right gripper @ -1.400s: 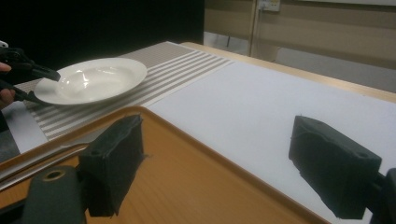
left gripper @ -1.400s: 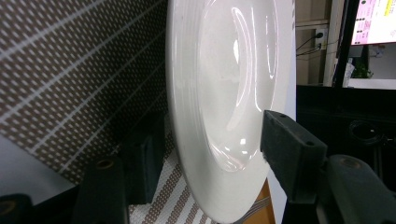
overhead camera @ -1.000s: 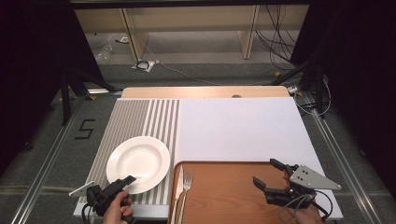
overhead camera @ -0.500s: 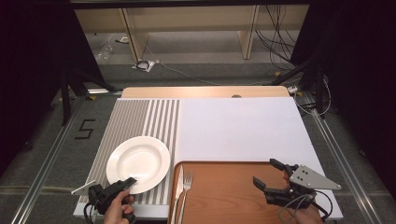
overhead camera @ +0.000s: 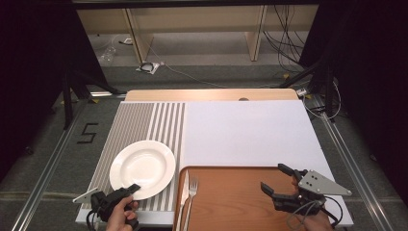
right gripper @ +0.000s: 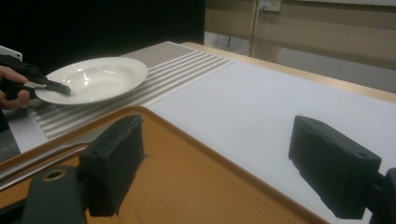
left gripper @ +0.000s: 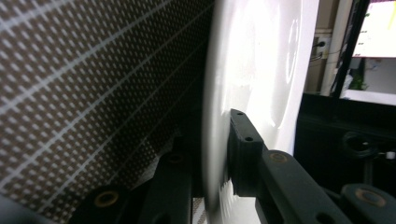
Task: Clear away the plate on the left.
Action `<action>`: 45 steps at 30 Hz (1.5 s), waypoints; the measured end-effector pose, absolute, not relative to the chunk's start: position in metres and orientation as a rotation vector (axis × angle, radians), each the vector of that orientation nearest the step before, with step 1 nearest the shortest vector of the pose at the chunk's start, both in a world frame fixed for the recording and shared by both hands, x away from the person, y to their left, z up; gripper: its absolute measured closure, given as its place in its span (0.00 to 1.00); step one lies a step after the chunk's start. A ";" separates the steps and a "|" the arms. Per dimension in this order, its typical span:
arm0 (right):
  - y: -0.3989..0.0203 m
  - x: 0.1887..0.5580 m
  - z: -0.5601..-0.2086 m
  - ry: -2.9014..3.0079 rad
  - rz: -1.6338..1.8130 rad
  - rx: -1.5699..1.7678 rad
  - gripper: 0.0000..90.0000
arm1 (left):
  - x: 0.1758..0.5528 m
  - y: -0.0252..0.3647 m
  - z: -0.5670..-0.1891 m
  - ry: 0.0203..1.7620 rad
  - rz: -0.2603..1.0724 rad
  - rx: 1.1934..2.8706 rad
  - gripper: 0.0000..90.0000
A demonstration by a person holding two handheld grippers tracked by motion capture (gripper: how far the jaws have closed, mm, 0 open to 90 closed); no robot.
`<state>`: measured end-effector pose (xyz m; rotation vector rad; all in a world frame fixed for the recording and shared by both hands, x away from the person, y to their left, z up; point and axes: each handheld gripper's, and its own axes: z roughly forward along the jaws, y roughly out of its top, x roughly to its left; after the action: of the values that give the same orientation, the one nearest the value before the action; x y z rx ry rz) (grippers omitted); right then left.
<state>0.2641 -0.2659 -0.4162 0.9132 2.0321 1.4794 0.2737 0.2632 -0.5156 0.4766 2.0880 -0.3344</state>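
At lower left of the high view, the left gripper, jaws just closing, pinches the near rim of the plate on the striped mat, a thin edge-hold that could slip or tip the plate, while at lower right the right gripper hangs open over the tray.

free: white mat | obstacles: plate; fork

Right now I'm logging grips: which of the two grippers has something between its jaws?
The left gripper: its jaws have just been closing on the white plate's near rim. The right gripper hangs open over the wooden tray.
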 end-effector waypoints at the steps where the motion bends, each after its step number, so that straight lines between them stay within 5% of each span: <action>1: -0.266 0.264 -0.416 2.031 1.482 0.912 0.21 | 0.274 0.265 -0.515 2.079 -0.329 0.470 0.89; 45: -0.266 0.264 -0.416 2.029 1.477 0.910 0.21 | 0.279 0.237 -0.486 1.879 -0.494 0.625 0.88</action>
<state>0.2642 -0.2658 -0.4163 0.9098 2.0286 1.4774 0.2792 0.2374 -0.4864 0.6253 1.8787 -0.4940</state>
